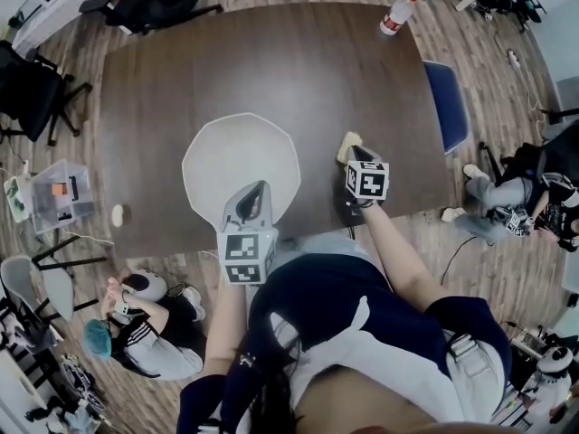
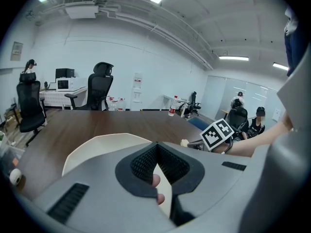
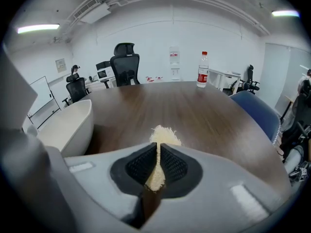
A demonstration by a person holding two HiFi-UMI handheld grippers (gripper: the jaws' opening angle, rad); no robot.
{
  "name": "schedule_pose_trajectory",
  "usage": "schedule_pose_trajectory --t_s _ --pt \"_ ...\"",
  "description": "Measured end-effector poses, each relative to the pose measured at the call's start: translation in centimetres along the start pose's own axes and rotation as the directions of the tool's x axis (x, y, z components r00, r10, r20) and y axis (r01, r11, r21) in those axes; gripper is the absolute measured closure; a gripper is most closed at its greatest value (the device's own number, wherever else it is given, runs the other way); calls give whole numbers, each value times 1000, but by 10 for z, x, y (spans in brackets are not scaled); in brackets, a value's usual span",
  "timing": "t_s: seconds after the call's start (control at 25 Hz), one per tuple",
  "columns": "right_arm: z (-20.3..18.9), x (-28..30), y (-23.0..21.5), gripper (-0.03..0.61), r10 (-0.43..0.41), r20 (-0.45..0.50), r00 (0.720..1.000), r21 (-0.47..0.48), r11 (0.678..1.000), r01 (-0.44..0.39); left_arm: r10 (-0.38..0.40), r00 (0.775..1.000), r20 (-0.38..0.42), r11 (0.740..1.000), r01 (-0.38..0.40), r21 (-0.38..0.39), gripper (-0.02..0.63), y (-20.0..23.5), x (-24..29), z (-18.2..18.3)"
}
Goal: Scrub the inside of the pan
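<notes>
A white pan [image 1: 240, 152] is sitting near the middle of a dark wooden desk [image 1: 163, 80], toward its near edge. The left tool [image 1: 257, 190] is hanging over the pan's near rim, clenched, its pads meeting at the tips. The right tool [image 1: 355, 152] is clamping a pale yellow scrubber [image 3: 164, 135] just right of the pan, over bare desk. A bottle [image 1: 398, 12] is standing at the desk's far right edge.
</notes>
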State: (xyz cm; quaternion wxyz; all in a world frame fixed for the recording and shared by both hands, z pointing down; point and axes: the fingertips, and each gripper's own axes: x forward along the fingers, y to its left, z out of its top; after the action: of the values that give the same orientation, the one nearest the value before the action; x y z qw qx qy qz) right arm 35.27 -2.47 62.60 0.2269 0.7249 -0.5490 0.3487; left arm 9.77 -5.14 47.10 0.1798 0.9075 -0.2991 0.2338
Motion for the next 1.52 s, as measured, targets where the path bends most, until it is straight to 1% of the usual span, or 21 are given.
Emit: schedule_pose_trajectory --t_s 0.28,0.48,0.6,0.84,1.08,1.2,1.36,1.52 --pt "35 -24 37 560 122 84 989 -29 992 -120 45 999 11 999 -45 -22 609 11 -11 -1" --pt "56 -40 69 560 209 133 969 -54 978 -204 82 996 18 996 -82 -48 609 21 -22 -7" --pt "64 -48 92 560 263 145 954 -95 963 -251 104 994 18 993 -103 -61 609 30 -29 -10" --pt "72 -63 139 560 371 139 918 -229 914 -335 149 989 13 986 -147 -83 609 41 -42 -17" --pt "71 -67 179 560 457 100 884 -312 858 -408 197 980 -6 975 -196 -104 609 57 -56 -30" --pt "68 -67 191 560 481 80 873 -346 835 -428 219 976 -14 968 -219 -120 609 65 -62 -38" --pt "63 -66 206 560 504 48 862 -372 810 -453 266 964 -14 952 -265 -157 609 79 -71 -49" --pt "54 -68 221 560 530 16 848 -397 782 -482 323 945 -52 928 -327 -179 609 95 -81 -68"
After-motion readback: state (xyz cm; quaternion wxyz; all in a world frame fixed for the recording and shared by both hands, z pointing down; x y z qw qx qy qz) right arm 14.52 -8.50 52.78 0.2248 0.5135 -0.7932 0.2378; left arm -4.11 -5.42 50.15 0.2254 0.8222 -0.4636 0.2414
